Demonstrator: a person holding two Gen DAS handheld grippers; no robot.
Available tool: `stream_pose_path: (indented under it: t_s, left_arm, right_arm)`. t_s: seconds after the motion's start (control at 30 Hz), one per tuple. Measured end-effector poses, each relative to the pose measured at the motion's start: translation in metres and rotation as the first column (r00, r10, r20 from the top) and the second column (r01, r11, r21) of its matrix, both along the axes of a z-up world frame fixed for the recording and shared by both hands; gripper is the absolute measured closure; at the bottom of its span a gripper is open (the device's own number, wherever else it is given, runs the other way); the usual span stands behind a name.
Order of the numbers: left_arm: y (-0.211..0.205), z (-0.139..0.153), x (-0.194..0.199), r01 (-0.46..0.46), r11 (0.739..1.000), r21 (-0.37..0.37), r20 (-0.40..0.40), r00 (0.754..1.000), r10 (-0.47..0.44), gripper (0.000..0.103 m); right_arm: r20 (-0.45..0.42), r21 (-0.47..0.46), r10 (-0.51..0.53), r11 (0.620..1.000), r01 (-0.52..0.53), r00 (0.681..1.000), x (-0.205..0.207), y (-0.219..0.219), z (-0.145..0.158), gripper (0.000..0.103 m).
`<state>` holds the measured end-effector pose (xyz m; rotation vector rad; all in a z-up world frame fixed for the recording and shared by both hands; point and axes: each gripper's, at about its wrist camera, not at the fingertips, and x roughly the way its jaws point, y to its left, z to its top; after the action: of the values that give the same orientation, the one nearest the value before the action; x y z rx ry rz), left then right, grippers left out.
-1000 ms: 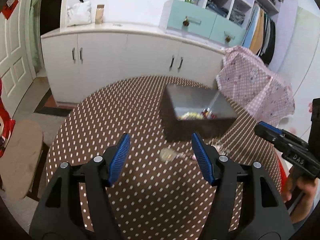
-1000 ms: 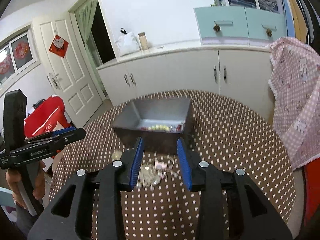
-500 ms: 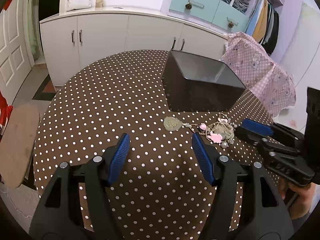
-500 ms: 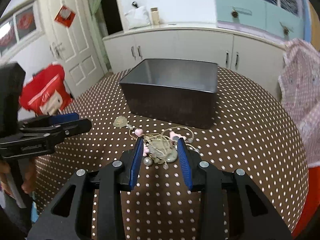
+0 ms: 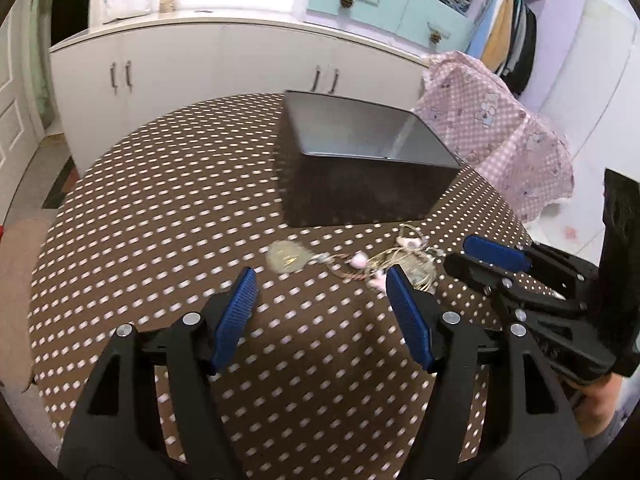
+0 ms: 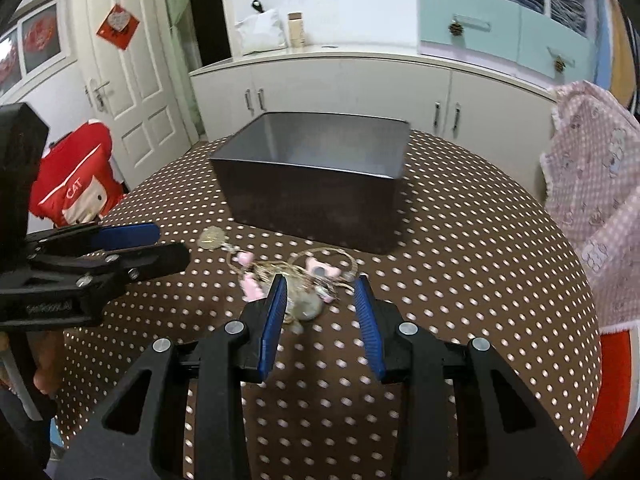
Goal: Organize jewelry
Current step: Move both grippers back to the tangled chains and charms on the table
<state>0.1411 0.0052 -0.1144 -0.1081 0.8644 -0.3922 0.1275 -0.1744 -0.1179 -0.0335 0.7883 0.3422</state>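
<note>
Brown white-dotted tablecloth [image 6: 460, 248], dark grey box [image 6: 320, 184], pink-and-gold jewelry [image 6: 296, 276], pink checked cloth [image 6: 592, 184].

A tangled jewelry pile [image 6: 298, 276] of chains and pink charms lay before my open-topped dark box [image 6: 316, 184].

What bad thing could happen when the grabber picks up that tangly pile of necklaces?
1. The jewelry pile is a tangle of chains and pink charms, so the right gripper, jaws open around it, may lift only one strand and drag the rest.
2. The round pendant lies off to the side on its chain and could get left behind or snag.
3. The left gripper is close by, so the two might bump.
</note>
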Motion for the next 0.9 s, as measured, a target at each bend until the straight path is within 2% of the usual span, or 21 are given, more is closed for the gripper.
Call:
stream_pose_path:
  t_s: [0.03, 0.07, 0.1, 0.13, 0.23, 0.43, 0.53, 0.57, 0.6, 0.7, 0.73, 0.8, 0.9]
  left_arm:
    - [-0.004, -0.001, 0.003, 0.007, 1.0, -0.002, -0.004, 1.0, -0.007, 0.037]
    - [-0.008, -0.002, 0.008, 0.009, 1.0, -0.002, -0.01, 1.0, -0.009, 0.042]
    - [-0.012, -0.003, 0.012, 0.012, 1.0, 0.004, -0.02, 1.0, -0.012, 0.056]
    - [-0.015, -0.003, 0.014, 0.016, 1.0, 0.005, -0.027, 0.999, -0.016, 0.06]
    - [-0.021, -0.006, 0.021, 0.022, 1.0, 0.004, -0.042, 0.999, -0.022, 0.062]
    - [-0.036, -0.013, 0.025, 0.033, 0.997, 0.072, -0.046, 0.999, -0.029, 0.065]
    - [-0.039, -0.018, 0.027, 0.026, 0.991, 0.134, -0.03, 0.999, -0.023, 0.072]
    - [-0.04, -0.018, 0.027, 0.028, 0.989, 0.146, -0.022, 0.999, -0.025, 0.078]
    - [-0.041, -0.017, 0.026, 0.035, 0.988, 0.15, -0.018, 0.999, -0.033, 0.089]
    - [-0.038, -0.013, 0.024, 0.044, 0.99, 0.13, -0.006, 0.999, -0.044, 0.1]
    - [-0.035, -0.011, 0.024, 0.041, 0.993, 0.114, -0.003, 0.999, -0.041, 0.101]
    - [-0.02, -0.004, 0.022, 0.024, 0.999, 0.037, 0.002, 1.0, -0.024, 0.101]
    - [-0.002, 0.01, 0.018, 0.001, 1.0, -0.027, 0.024, 1.0, 0.0, 0.101]
  right_arm:
    - [-0.002, 0.004, -0.005, 1.0, 0.005, 1.0, -0.001, -0.003, 0.0, 0.07]
    - [-0.005, 0.007, -0.008, 1.0, 0.008, 1.0, -0.002, -0.005, -0.001, 0.07]
    - [-0.007, 0.011, -0.009, 1.0, 0.009, 1.0, -0.002, -0.007, -0.002, 0.07]
    - [-0.008, 0.015, -0.01, 1.0, 0.01, 1.0, -0.003, -0.009, -0.002, 0.07]
    - [-0.01, 0.029, -0.009, 1.0, 0.009, 1.0, -0.004, -0.013, -0.003, 0.07]
    - [-0.014, 0.059, 0.002, 0.998, -0.001, 1.0, -0.002, -0.017, -0.004, 0.07]
    - [-0.013, 0.072, 0.006, 0.997, -0.005, 1.0, -0.002, -0.02, -0.004, 0.07]
    - [-0.012, 0.074, 0.006, 0.997, -0.005, 1.0, -0.002, -0.021, -0.003, 0.07]
    - [-0.011, 0.076, 0.006, 0.997, -0.005, 1.0, -0.003, -0.021, -0.003, 0.07]
    - [-0.01, 0.081, 0.004, 0.997, -0.003, 1.0, -0.004, -0.025, -0.003, 0.07]
    - [-0.01, 0.082, 0.004, 0.997, -0.003, 1.0, -0.004, -0.025, -0.003, 0.07]
    - [-0.008, 0.082, 0.005, 0.997, -0.004, 1.0, -0.006, -0.026, -0.002, 0.07]
    - [-0.007, 0.079, 0.013, 0.997, -0.012, 1.0, -0.007, -0.024, -0.001, 0.07]
